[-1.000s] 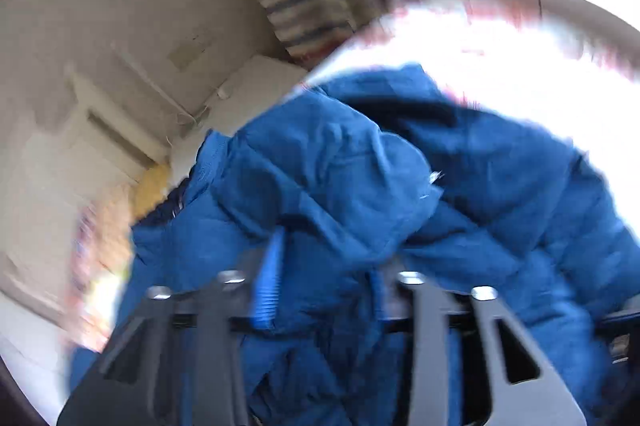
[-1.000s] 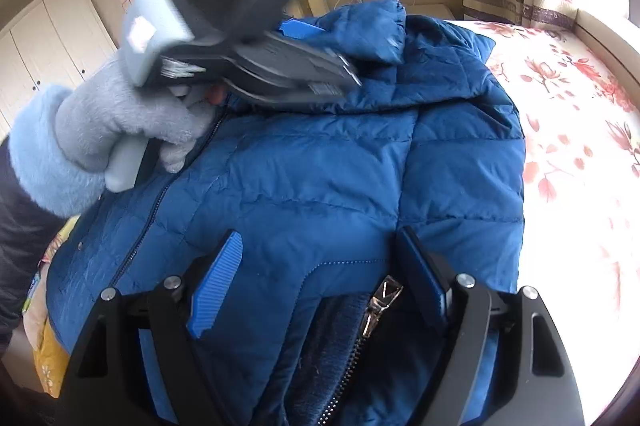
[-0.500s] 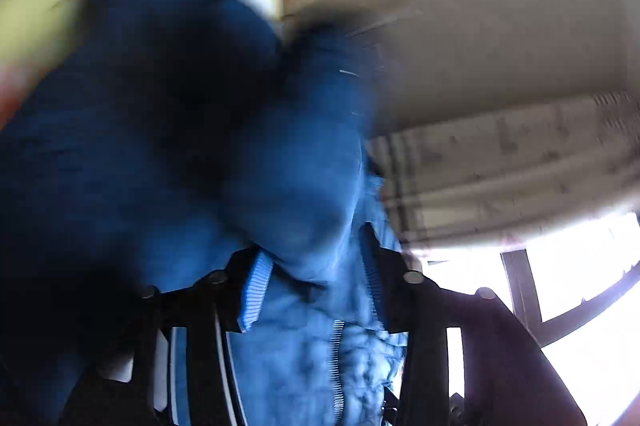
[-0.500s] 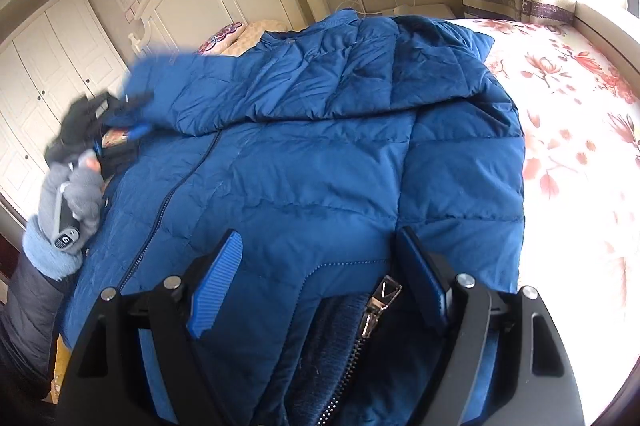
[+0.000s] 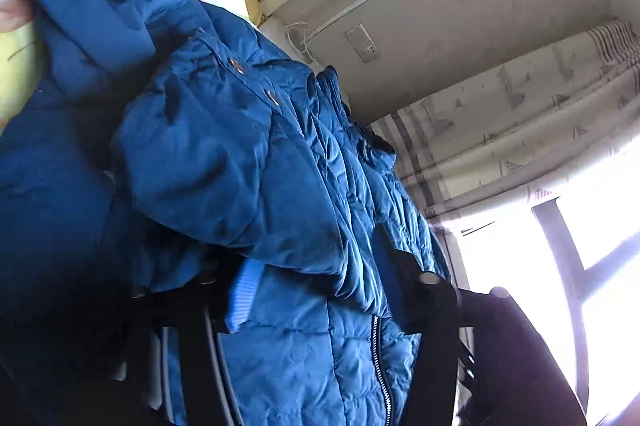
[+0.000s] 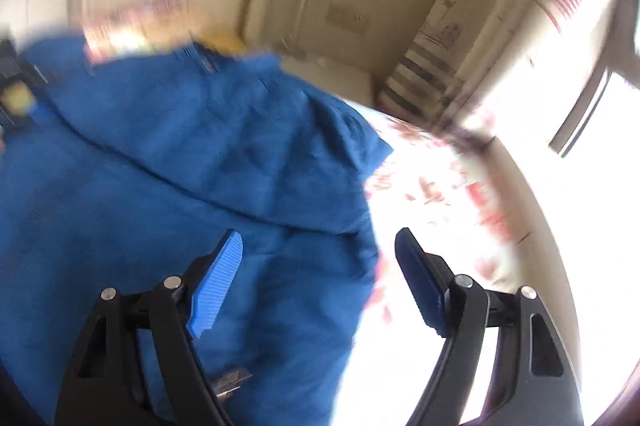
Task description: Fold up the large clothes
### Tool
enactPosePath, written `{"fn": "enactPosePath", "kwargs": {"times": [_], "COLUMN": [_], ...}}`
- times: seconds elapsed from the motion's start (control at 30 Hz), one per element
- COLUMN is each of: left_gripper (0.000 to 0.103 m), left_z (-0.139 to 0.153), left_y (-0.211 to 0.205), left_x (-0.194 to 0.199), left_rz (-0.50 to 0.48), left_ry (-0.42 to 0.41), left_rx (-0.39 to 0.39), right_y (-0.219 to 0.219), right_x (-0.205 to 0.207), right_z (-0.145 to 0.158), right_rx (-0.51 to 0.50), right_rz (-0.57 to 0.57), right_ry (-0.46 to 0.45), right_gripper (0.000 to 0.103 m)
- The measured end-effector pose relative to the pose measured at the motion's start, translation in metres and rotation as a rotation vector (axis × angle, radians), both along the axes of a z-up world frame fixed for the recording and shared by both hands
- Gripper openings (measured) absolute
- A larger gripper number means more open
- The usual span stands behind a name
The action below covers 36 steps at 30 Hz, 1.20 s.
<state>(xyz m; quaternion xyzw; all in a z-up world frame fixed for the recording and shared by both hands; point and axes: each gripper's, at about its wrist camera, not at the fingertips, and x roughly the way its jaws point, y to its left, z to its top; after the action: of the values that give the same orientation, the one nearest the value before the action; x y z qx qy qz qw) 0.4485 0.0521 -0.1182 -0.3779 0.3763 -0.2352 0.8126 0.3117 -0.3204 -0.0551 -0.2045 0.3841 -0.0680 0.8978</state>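
A: Where's the fold at?

B: Early, I'd say. Jacket (image 6: 192,193) lies on the bed (image 6: 472,209), toward its left side; floral sheet bare along the right edge. Top part looks laid over the body, hem still out. Bulk of folding left: halve it, square it up.

A: L gripper (image 5: 320,290)?

B: Jacket fabric bunched between its jaws, zip side. Jaws have just been opening. Right pad is hidden by the cloth, so can't tell if it's still pinching or already let go.

A: R gripper (image 6: 320,278)?

B: Spread wide, nothing between the pads (image 6: 216,286). Jaws just narrowed a bit, still empty. It hangs over the jacket's right edge, part over sheet.

A: Vs a sec ago?

B: R had the zip hem sitting between its pads; now it's off and swung up, view blurred. L went from gripping a fold, looking across the bed, to tilted toward wall and window (image 5: 592,226), jacket close in front of the lens.
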Motion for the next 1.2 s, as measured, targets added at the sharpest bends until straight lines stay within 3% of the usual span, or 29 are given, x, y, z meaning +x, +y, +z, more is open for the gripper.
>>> {"fn": "enactPosePath", "kwargs": {"times": [0.13,0.17,0.23,0.33,0.47,0.6,0.67,0.73,0.77,0.8,0.83,0.87,0.9,0.97,1.03,1.13,1.2], "left_gripper": [0.038,0.032,0.025,0.020,0.019,0.020,0.027,0.032,0.033,0.038,0.044,0.076,0.095,0.096,0.096,0.096,0.096], "left_z": [-0.002,-0.001,-0.002,0.005,0.012,0.008,0.009,0.018,0.025,0.034,0.050,0.060,0.069,0.076,0.074,0.067,0.064], "left_y": [-0.003,-0.001,-0.002,-0.004,-0.020,-0.023,-0.017,-0.010,-0.006,0.000,0.007,0.010,0.013,0.015,0.008,-0.005,-0.020], "left_x": [-0.001,-0.006,-0.011,-0.022,-0.027,-0.020,-0.021,-0.032,-0.041,-0.053,-0.072,-0.087,-0.103,-0.120,-0.109,-0.081,-0.059], "left_rz": [-0.025,-0.026,-0.035,-0.052,-0.090,-0.083,-0.049,0.016,0.055,0.114,0.237,0.328,0.415,0.489,0.431,0.312,0.243], "left_ry": [-0.015,-0.017,-0.022,-0.067,-0.119,-0.062,-0.049,-0.101,-0.144,-0.198,-0.307,-0.390,-0.477,-0.577,-0.539,-0.430,-0.330], "left_rx": [0.017,0.020,0.021,0.064,0.144,0.168,0.155,0.172,0.187,0.211,0.257,0.282,0.295,0.294,0.316,0.345,0.442], "right_y": [0.013,0.017,0.019,0.009,-0.011,0.004,-0.006,-0.019,-0.023,-0.031,-0.035,-0.043,-0.045,-0.050,-0.050,-0.047,-0.044], "right_x": [0.031,0.035,0.040,0.033,0.022,0.018,0.021,0.014,0.009,0.005,0.004,0.006,0.009,0.031,0.068,0.125,0.157], "right_z": [-0.023,-0.023,-0.022,-0.014,-0.017,-0.034,-0.019,0.005,0.017,0.031,0.040,0.052,0.059,0.071,0.075,0.063,0.042], "right_rx": [-0.199,-0.221,-0.213,-0.138,-0.067,-0.147,-0.037,0.165,0.256,0.347,0.385,0.421,0.433,0.421,0.438,0.470,0.485], "right_rz": [0.036,0.050,0.074,0.049,0.026,0.092,0.077,0.097,0.123,0.142,0.137,0.113,0.095,0.056,0.045,0.012,-0.036], "right_ry": [0.012,-0.004,-0.015,-0.048,-0.052,0.021,0.056,0.071,0.063,0.027,-0.003,-0.053,-0.082,-0.137,-0.144,-0.072,-0.003], "right_gripper": [0.065,0.061,0.012,0.004,0.004,0.016,0.025,0.070,0.075,0.075,0.074,0.074,0.070,0.057,0.048,0.047,0.045]}}
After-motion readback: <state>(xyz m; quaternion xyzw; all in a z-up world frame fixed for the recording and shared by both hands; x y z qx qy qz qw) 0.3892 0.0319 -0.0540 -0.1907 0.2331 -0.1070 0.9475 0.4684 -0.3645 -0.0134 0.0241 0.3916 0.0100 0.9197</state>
